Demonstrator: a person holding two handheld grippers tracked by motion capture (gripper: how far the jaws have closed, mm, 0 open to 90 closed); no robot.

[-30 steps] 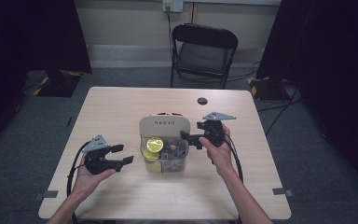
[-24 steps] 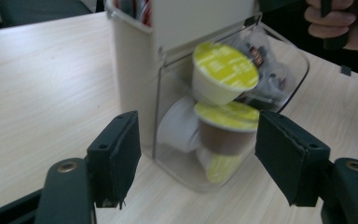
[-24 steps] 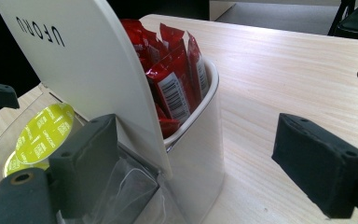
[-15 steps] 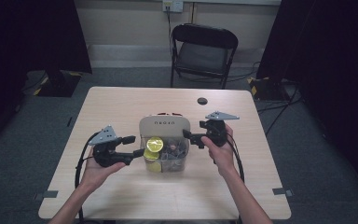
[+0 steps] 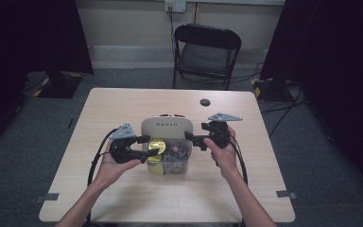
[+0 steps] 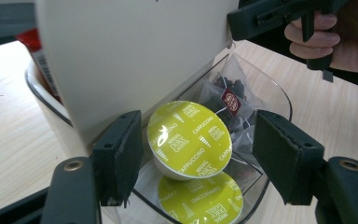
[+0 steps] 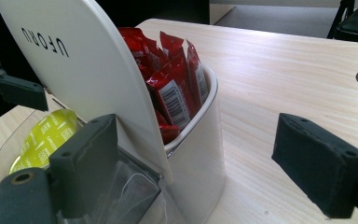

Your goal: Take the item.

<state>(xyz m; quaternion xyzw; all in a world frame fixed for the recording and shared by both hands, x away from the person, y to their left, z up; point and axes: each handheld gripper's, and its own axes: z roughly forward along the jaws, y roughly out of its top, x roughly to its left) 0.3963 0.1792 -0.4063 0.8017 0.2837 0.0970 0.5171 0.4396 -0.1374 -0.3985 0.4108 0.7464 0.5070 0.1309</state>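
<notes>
Your left gripper [image 6: 196, 154] has the round lime-green cappuccino capsule [image 6: 189, 138] between its black jaws. The capsule is tilted, its foil face turned up toward the lower part of the left gripper view, and its short axis leans back toward the white curved divider panel [image 6: 135, 56]. The left pad touches the capsule's rim. The right pad looks to stand clear of it, though the angle makes that hard to judge, so I would call the jaws apart around it.

The capsule sits in the clear plastic front compartment [image 5: 182, 163] at the centre of the high view, above a second green capsule [image 6: 200, 203] and beside mesh tea bags [image 6: 230, 100].

Your left hand [image 5: 116, 163] reaches in level from the left. Since a second ago it has come right, to the organiser, and its jaws have narrowed.

Your right gripper [image 5: 194, 139] is level at the container's right, with its jaws wide apart on either side of the white rear wall. Red sachets [image 7: 177, 79] stand behind the panel there.
</notes>
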